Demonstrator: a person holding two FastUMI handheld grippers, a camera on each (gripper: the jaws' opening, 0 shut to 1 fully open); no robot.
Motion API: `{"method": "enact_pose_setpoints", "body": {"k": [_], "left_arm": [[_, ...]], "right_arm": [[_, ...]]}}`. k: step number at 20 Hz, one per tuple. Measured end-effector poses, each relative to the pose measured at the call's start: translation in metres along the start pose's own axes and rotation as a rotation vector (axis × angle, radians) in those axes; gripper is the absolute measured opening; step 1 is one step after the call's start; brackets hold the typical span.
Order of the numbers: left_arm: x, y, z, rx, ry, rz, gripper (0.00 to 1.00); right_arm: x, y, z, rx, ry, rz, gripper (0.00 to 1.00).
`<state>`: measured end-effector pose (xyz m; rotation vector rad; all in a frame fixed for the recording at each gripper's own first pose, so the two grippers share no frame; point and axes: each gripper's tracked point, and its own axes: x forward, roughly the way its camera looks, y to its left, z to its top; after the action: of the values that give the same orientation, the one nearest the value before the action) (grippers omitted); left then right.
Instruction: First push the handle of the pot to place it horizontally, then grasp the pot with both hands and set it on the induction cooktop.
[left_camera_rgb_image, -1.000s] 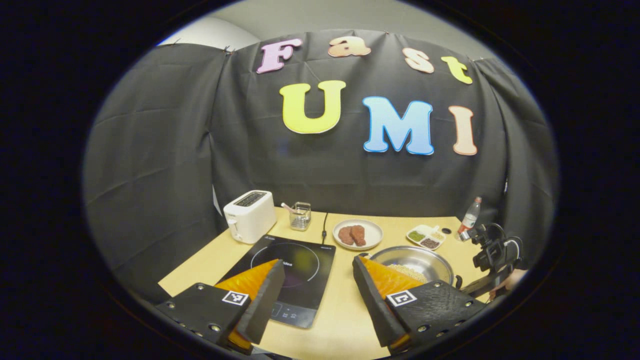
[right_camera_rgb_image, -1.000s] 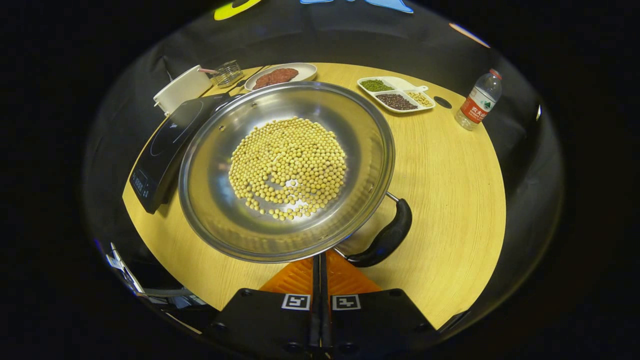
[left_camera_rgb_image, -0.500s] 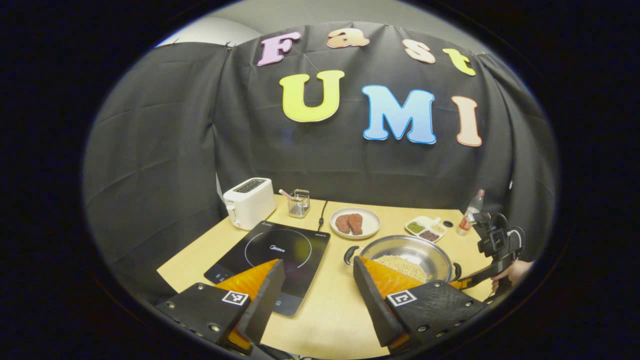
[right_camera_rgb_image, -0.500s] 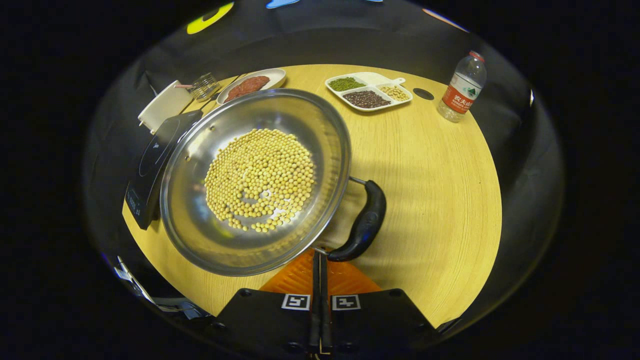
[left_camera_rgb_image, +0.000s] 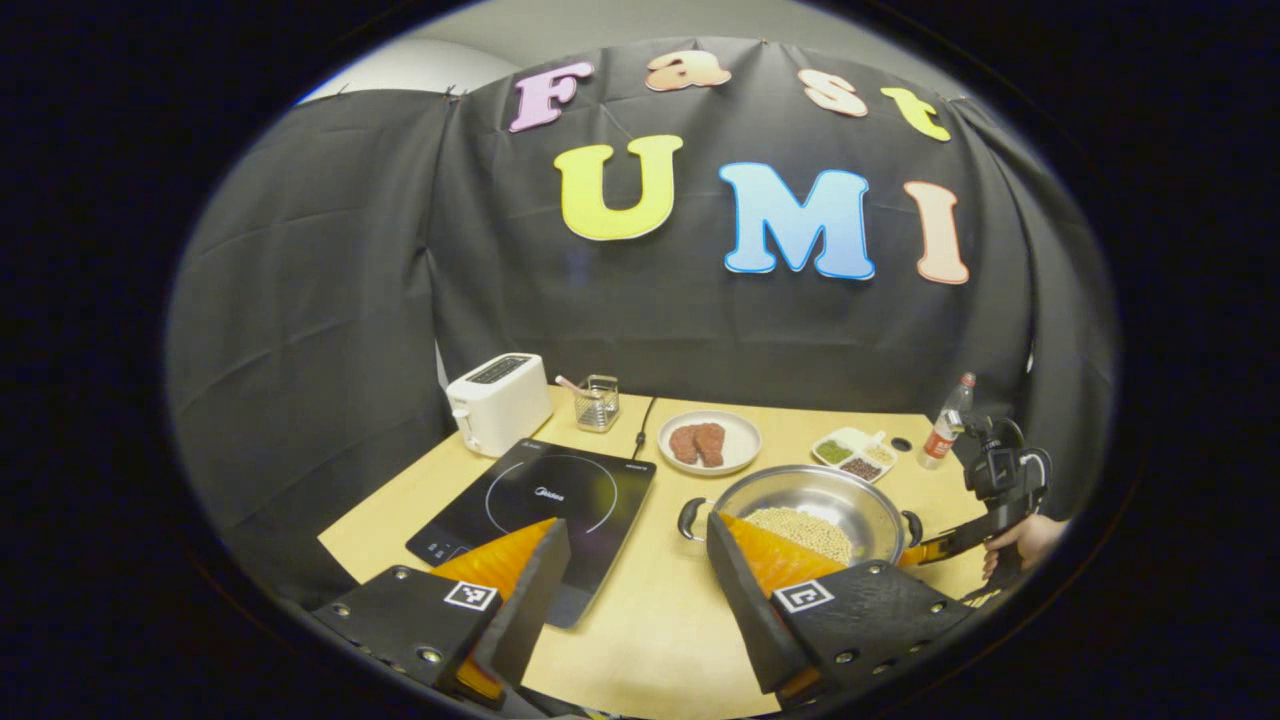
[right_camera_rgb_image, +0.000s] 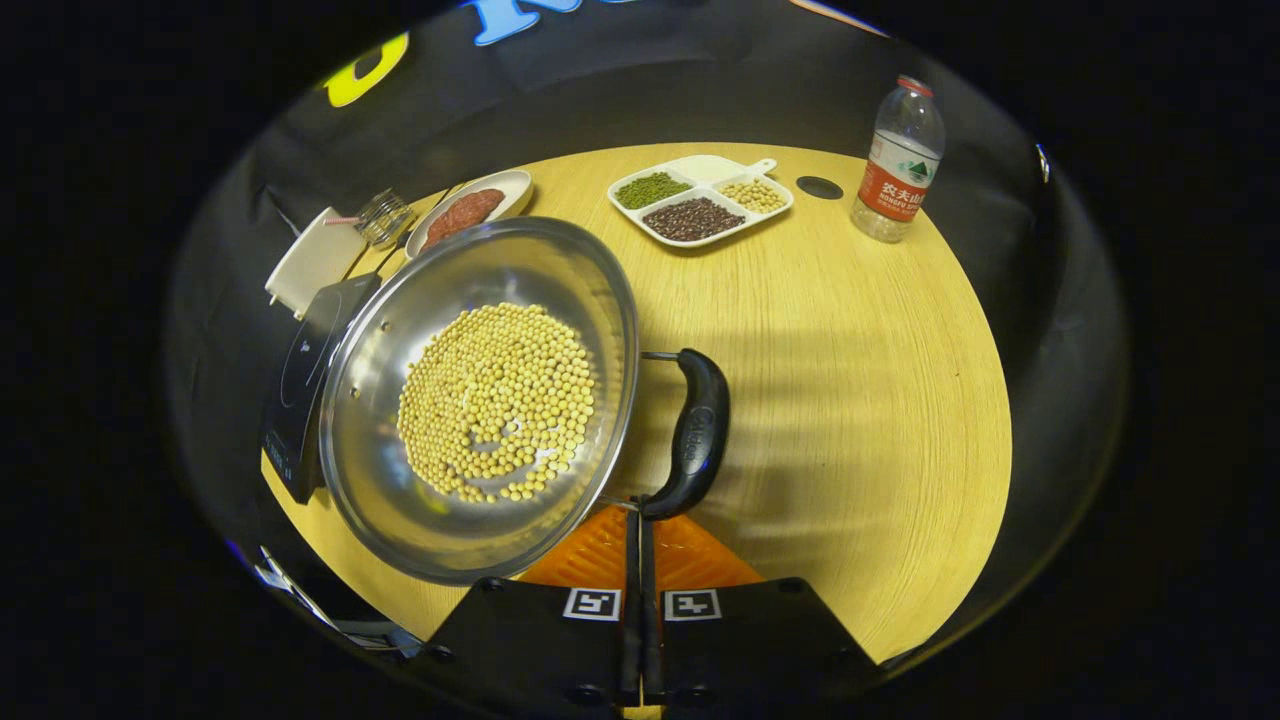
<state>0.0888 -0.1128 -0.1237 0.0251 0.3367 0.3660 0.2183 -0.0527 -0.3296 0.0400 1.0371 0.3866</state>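
"Midea" on induction cooktop (left_camera_rgb_image: 560, 480)

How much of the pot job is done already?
It's at the first step. The right gripper, fingers together, is at the pot's black handle to push it. The pot of beans sits on the table beside the induction cooktop, not on it. The left gripper waits open. Grabbing and lifting with both are left.
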Motion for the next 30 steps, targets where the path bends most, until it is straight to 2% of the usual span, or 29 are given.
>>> {"method": "enact_pose_setpoints", "body": {"k": [4, 5, 6, 7, 8, 11, 12, 13, 18, 19, 22, 29, 30], "left_arm": [[0.027, -0.003, 0.007, 0.01, 0.0, -0.044, 0.82], [0.035, -0.005, 0.01, 0.008, 0.004, -0.069, 0.82], [0.044, -0.007, 0.013, 0.007, 0.012, -0.098, 0.84], [0.053, -0.011, 0.015, 0.006, 0.021, -0.133, 0.84], [0.064, -0.014, 0.017, 0.005, 0.03, -0.167, 0.82], [0.103, -0.022, 0.015, 0.01, 0.078, -0.248, 0.85], [0.117, -0.026, 0.012, 0.008, 0.101, -0.278, 0.85], [0.13, -0.031, 0.006, 0.003, 0.122, -0.308, 0.82], [0.193, -0.055, -0.039, -0.034, 0.262, -0.412, 0.85], [0.201, -0.059, -0.049, -0.042, 0.295, -0.421, 0.87], [0.233, -0.071, -0.089, -0.053, 0.384, -0.438, 0.85], [0.271, -0.088, -0.138, -0.068, 0.466, -0.491, 0.85], [0.274, -0.09, -0.143, -0.073, 0.473, -0.499, 0.85]], "right_arm": [[-0.006, -0.004, 0.004, 0.047, -0.016, -0.01, 0.04], [-0.011, -0.008, 0.005, 0.056, -0.029, -0.025, 0.1], [-0.014, -0.013, 0.006, 0.066, -0.038, -0.047, 0.06], [-0.019, -0.017, 0.007, 0.071, -0.05, -0.065, 0.3], [-0.027, -0.016, 0.012, 0.078, -0.077, -0.063, 0.31], [-0.043, -0.023, 0.033, 0.088, -0.151, -0.089, 0.84], [-0.047, -0.022, 0.041, 0.098, -0.169, -0.087, 0.96], [-0.049, -0.019, 0.048, 0.114, -0.183, -0.078, 0.98], [-0.032, -0.016, 0.066, 0.156, -0.191, -0.074, 0.98], [-0.026, -0.017, 0.067, 0.15, -0.189, -0.081, 0.98], [-0.006, -0.021, 0.067, 0.117, -0.175, -0.098, 0.98], [0.03, -0.018, 0.063, 0.078, -0.15, -0.078, 0.98], [0.035, -0.015, 0.062, 0.085, -0.143, -0.068, 0.93]]}}
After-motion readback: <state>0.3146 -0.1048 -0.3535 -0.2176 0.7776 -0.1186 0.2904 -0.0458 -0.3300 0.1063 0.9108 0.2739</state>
